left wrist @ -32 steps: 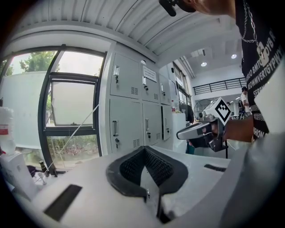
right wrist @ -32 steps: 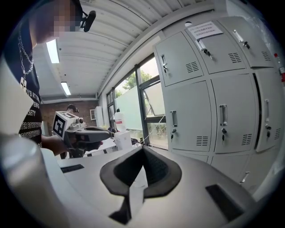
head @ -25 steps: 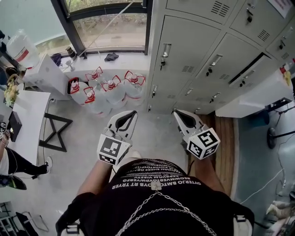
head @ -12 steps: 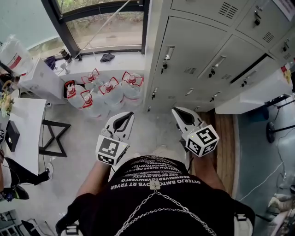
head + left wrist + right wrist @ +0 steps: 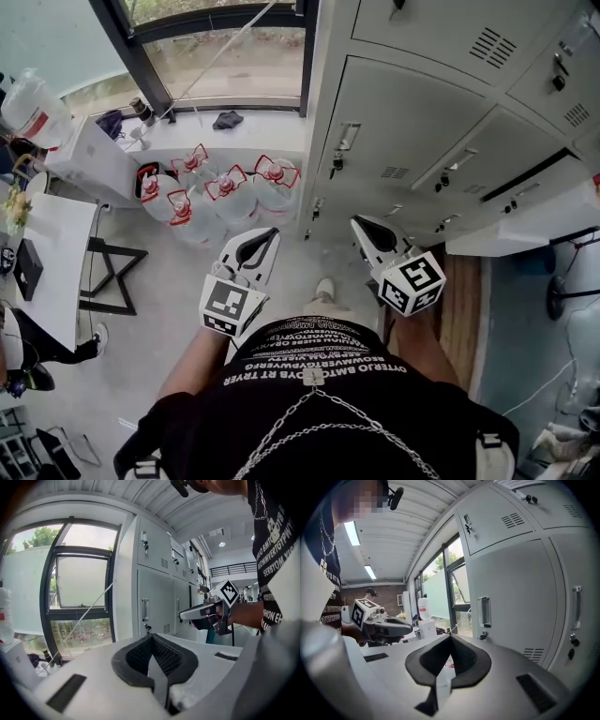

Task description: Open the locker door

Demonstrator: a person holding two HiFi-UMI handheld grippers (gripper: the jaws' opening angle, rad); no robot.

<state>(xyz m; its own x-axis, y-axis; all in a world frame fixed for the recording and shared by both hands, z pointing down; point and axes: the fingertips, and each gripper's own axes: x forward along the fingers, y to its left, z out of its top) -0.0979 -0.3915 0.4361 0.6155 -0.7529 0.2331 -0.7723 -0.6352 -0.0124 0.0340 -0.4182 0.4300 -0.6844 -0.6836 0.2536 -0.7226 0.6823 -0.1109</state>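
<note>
Grey lockers (image 5: 412, 103) fill the upper right of the head view. The nearest closed door has a vertical chrome handle (image 5: 344, 137) with a key lock below it; the same handle (image 5: 145, 610) shows in the left gripper view and, in the right gripper view, the handle (image 5: 484, 611). My left gripper (image 5: 265, 232) and right gripper (image 5: 361, 223) are held side by side at waist height, short of the lockers. Both are shut with nothing between the jaws. The left gripper (image 5: 151, 637) sees the right gripper (image 5: 206, 613) beside it; the right gripper (image 5: 450, 637) sees the left gripper (image 5: 386, 627).
Several large water jugs (image 5: 225, 187) stand on the floor under the window (image 5: 225, 56). A white table (image 5: 56, 253) and a black frame (image 5: 112, 272) are at the left. One locker door (image 5: 520, 220) stands open at the right, above a wooden floor strip (image 5: 459, 319).
The view has tilted and the lockers sit lower in the picture. A shoe now shows between the grippers. Both grippers stay shut and side by side.
</note>
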